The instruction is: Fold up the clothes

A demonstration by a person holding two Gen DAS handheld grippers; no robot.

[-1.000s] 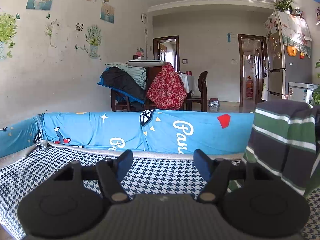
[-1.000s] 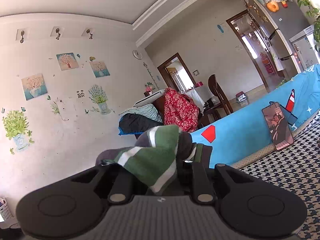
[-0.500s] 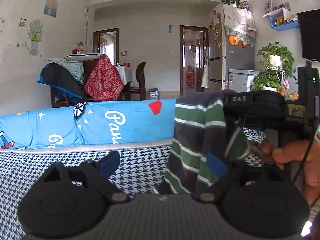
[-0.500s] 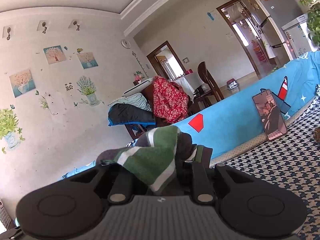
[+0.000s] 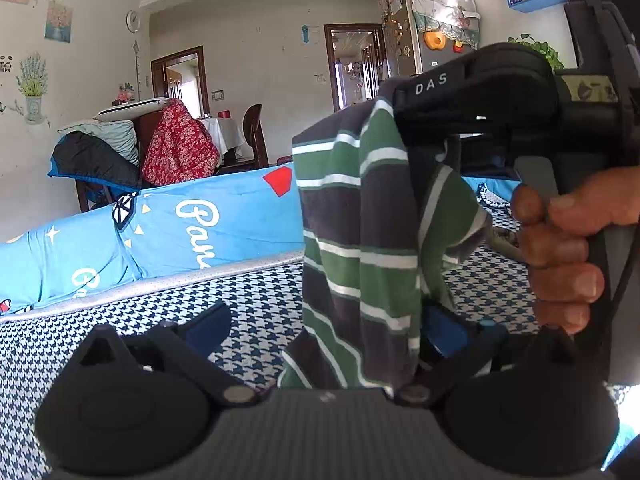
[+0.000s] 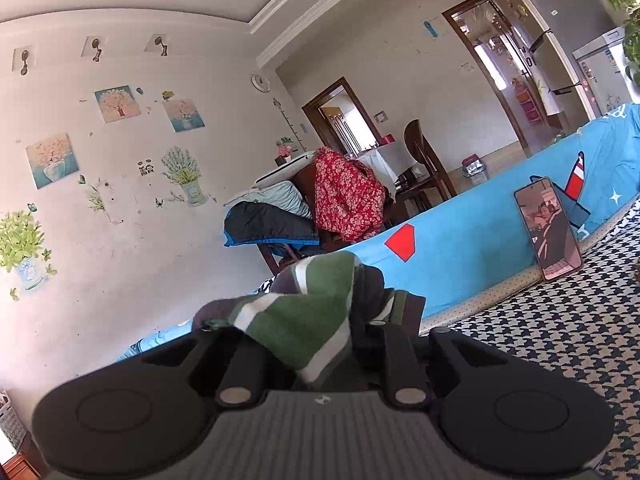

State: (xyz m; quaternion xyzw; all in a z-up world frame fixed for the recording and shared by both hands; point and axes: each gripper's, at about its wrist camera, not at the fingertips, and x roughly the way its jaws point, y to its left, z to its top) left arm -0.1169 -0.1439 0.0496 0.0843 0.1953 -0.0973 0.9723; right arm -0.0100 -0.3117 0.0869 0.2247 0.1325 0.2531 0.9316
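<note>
1. Overhead of the work surface, the green, dark grey and white striped knit garment hung in a bunched column from the right gripper, clear of most of the navy-and-white houndstooth bed cover below
2. That black two-finger right gripper had its jaws drawn narrow and pinched on a fold of the striped cloth, which humped up over its fingers in the right wrist view
3. A person's hand was wrapped around the handle of the right gripper, at the right edge of the left wrist view
4. Meanwhile the black left gripper had its jaws spread wide and opening; the hanging lower part of the garment lay between them, close against the blue pad of the right-hand finger, while the other blue-padded finger stood apart from the cloth
5. Whether that right-hand pad actually touched the cloth could not be told
6. Beyond the cover ran a bright blue printed fabric bolster with white lettering and a red shape
7. A smartphone with a lit screen leaned upright against that bolster in the right wrist view
</note>
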